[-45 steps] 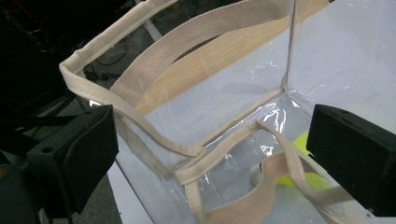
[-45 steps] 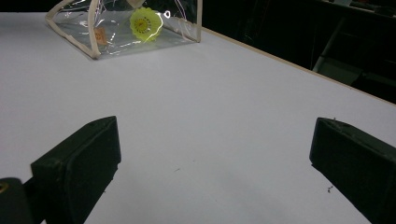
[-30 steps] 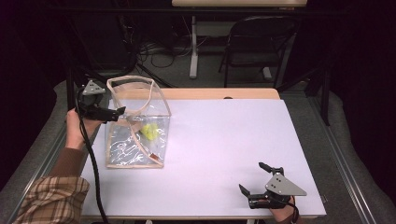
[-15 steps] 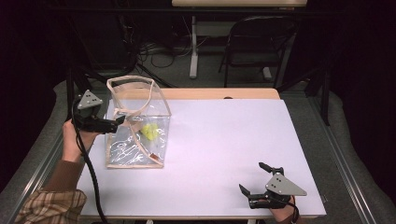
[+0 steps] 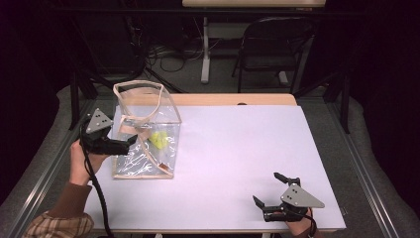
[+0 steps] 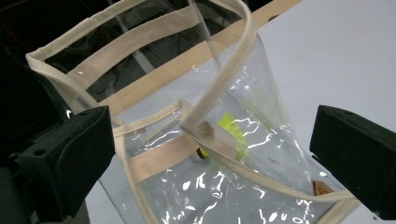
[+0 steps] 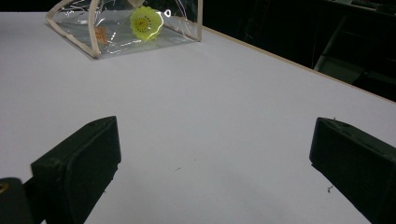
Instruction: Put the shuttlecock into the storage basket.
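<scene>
Clear plastic bag (image 5: 146,131) on bench (image 5: 237,148): left claw (image 5: 130,143) open beside it, ready to grip; right claw (image 5: 270,191) open, idle.

Each gripper, the left gripper (image 5: 130,141) and the right gripper (image 5: 269,190), has two blocky black jaws, a grey three-cornered plate on top and a black cable, and the left arm wears a brown cuff (image 5: 69,199) over a plaid sleeve (image 5: 58,226).
</scene>
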A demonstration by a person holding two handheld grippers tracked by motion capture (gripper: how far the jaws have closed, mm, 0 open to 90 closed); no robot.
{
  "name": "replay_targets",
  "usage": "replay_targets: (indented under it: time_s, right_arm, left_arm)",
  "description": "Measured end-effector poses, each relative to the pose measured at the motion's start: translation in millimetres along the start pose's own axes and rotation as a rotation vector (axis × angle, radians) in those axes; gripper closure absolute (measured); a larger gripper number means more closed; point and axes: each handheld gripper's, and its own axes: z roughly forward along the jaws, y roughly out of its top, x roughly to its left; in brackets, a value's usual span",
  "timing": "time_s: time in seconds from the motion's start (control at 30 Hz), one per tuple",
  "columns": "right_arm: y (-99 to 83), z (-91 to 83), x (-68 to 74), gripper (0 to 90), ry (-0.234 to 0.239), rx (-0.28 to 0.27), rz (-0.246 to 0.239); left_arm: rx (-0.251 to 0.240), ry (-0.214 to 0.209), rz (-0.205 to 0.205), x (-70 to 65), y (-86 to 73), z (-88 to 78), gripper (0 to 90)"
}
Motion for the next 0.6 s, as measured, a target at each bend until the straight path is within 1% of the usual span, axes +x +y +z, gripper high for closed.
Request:
replay_targets:
  time_s: [0.4,0.6]
  right_arm:
    - [0.7,0.0,1.0,1.5,0.002,0.003,-0.003]
    - [0.7,-0.1,1.0,1.5,0.002,0.003,-0.004]
  left_arm:
    - [-0.043,-0.015,0.019,-25.9,-12.4,-11.7,0.1]
    - [-0.063,-0.019,0.025,-36.5,-17.1,-16.5,0.1]
